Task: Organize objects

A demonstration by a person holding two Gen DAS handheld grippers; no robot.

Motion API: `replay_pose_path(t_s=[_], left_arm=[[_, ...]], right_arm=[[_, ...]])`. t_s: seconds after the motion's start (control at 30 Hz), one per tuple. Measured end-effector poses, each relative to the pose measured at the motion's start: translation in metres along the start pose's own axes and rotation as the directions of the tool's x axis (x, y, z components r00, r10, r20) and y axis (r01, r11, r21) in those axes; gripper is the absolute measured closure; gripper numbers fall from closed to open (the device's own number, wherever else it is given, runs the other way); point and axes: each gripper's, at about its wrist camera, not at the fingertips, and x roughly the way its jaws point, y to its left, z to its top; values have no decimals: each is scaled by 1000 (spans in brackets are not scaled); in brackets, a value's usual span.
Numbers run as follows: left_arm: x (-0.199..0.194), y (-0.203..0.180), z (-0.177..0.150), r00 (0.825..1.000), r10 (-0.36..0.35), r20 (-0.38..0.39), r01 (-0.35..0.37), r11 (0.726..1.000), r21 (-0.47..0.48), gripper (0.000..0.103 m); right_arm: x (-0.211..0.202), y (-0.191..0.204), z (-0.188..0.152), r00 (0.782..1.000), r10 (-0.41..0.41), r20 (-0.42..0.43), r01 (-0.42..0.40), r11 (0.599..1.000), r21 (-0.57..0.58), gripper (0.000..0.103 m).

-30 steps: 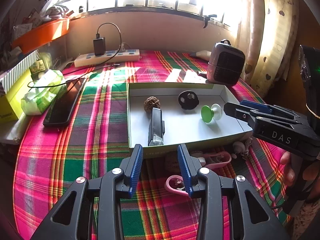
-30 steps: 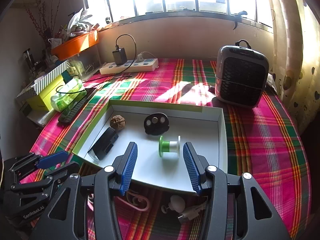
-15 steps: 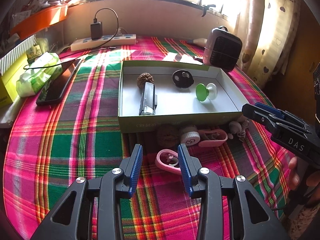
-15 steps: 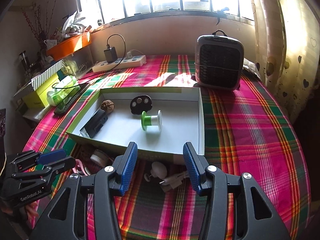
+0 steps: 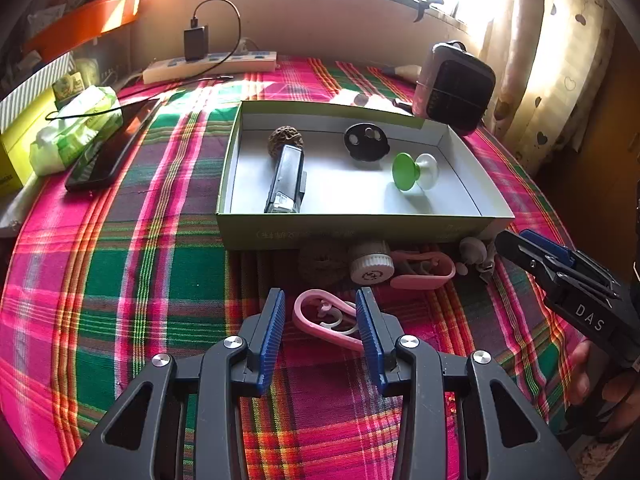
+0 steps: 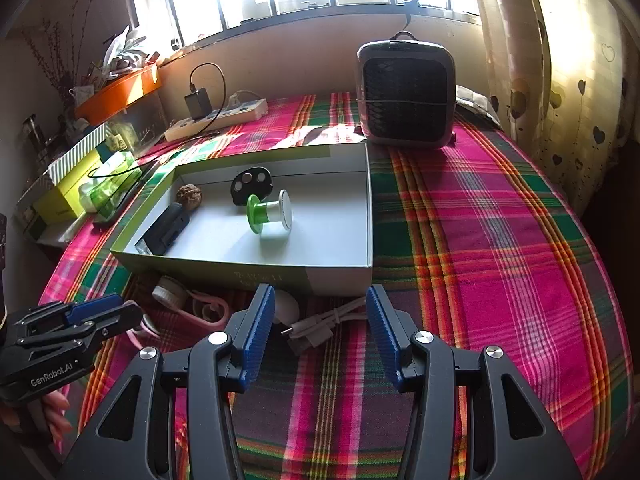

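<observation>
A shallow green-sided box (image 5: 360, 226) (image 6: 276, 272) on the plaid cloth holds a walnut (image 5: 285, 141), a black stapler (image 5: 285, 182), a black disc (image 5: 366, 142) and a green-and-white spool (image 5: 412, 170) (image 6: 269, 214). In front of the box lie a second walnut (image 5: 322, 266), a white cap (image 5: 370, 268), a pink clip (image 5: 424, 274), a pink hook (image 5: 324, 316), a white knob (image 6: 286, 306) and a white cable (image 6: 320, 326). My left gripper (image 5: 320, 320) is open around the pink hook. My right gripper (image 6: 320, 328) is open above the cable.
A small grey heater (image 6: 404, 96) stands behind the box at the right. A power strip with charger (image 5: 210, 64) lies at the back. A phone (image 5: 108, 152), wipes pack (image 5: 76, 128) and yellow box (image 5: 16, 144) lie at the left. A curtain hangs at the right.
Both grippers have drawn back from over the box to the loose things in front of it. The left gripper now straddles the pink hook and the right one the cable.
</observation>
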Motion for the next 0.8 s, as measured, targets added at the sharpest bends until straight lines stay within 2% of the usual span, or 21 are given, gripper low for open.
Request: replay_pose_path(t_s=[0.3,0.43,0.8], left_arm=[[0,-7,-3,1000,-6,-7,6,1000,-14,68],[0,-8,-3,1000,-3,-11,2,1000,-16,68],[-2,-2,-7,1000,-2,-23,2,1000,-3,67]], right_arm=[[8,-5,-7,999,-31,-37,31,999,17,54],[9,-5,-5,998,-52,-41,52,998,18,47],[5,-13,-16,993,-102,-65,101,995,-17,45]])
